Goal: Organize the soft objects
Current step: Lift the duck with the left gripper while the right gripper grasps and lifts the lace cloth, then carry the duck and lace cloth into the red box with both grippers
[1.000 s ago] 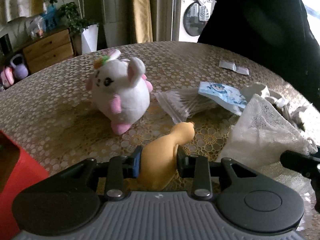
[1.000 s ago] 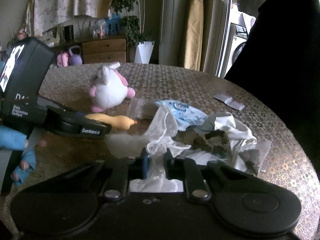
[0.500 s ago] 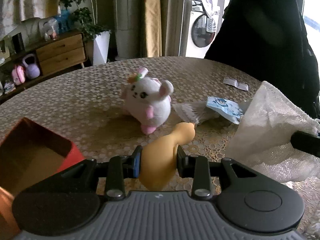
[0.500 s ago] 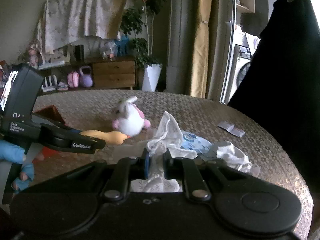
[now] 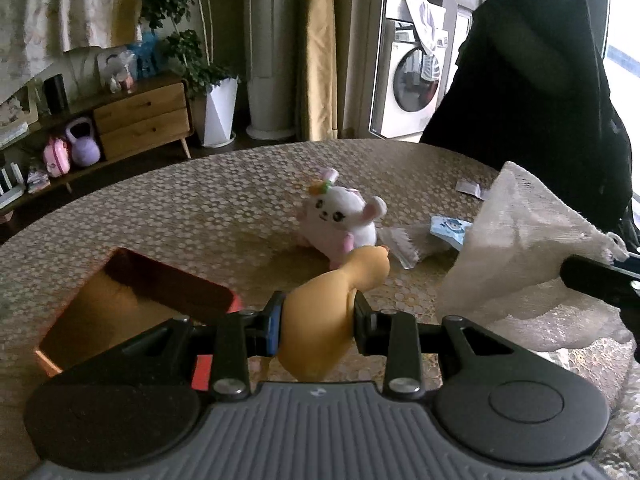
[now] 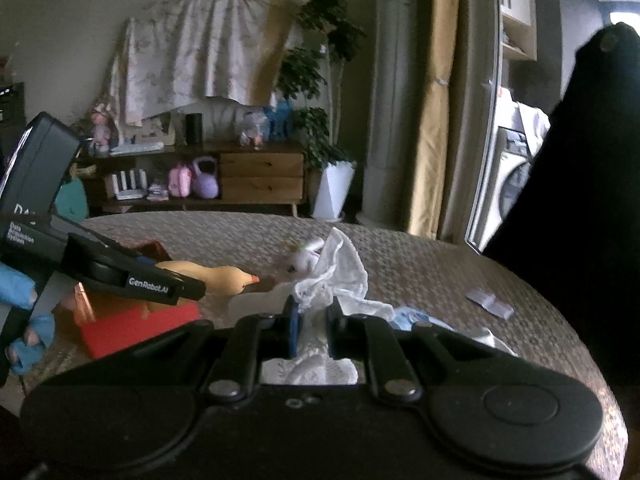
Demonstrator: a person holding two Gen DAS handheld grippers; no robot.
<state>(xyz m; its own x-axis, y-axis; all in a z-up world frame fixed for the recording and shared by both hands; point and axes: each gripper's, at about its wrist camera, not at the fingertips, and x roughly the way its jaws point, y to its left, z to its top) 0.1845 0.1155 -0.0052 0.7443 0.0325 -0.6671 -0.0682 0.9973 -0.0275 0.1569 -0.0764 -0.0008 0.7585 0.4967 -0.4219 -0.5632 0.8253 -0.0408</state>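
My left gripper [image 5: 316, 326] is shut on a soft yellow duck toy [image 5: 332, 312], held above the table near the open red box [image 5: 132, 304]. The right wrist view shows the same duck [image 6: 218, 278] sticking out of the left gripper [image 6: 192, 286] over the red box [image 6: 132, 324]. My right gripper [image 6: 312, 326] is shut on a white lace cloth [image 6: 340, 276], which hangs lifted at the right in the left wrist view [image 5: 520, 240]. A white and pink plush bunny [image 5: 340, 216] sits mid-table, partly hidden behind the cloth in the right wrist view.
A round table with a patterned cover [image 5: 200, 208] carries a clear bag of cotton swabs [image 5: 404, 240], a blue-printed packet [image 5: 450, 228] and a small paper slip [image 5: 470, 188]. A person in black [image 5: 540, 100] stands at the far right edge.
Both grippers rose with their loads. The left one drew back and leftward, so the red box's open top came into view. The lace cloth lifted clear of the pile.
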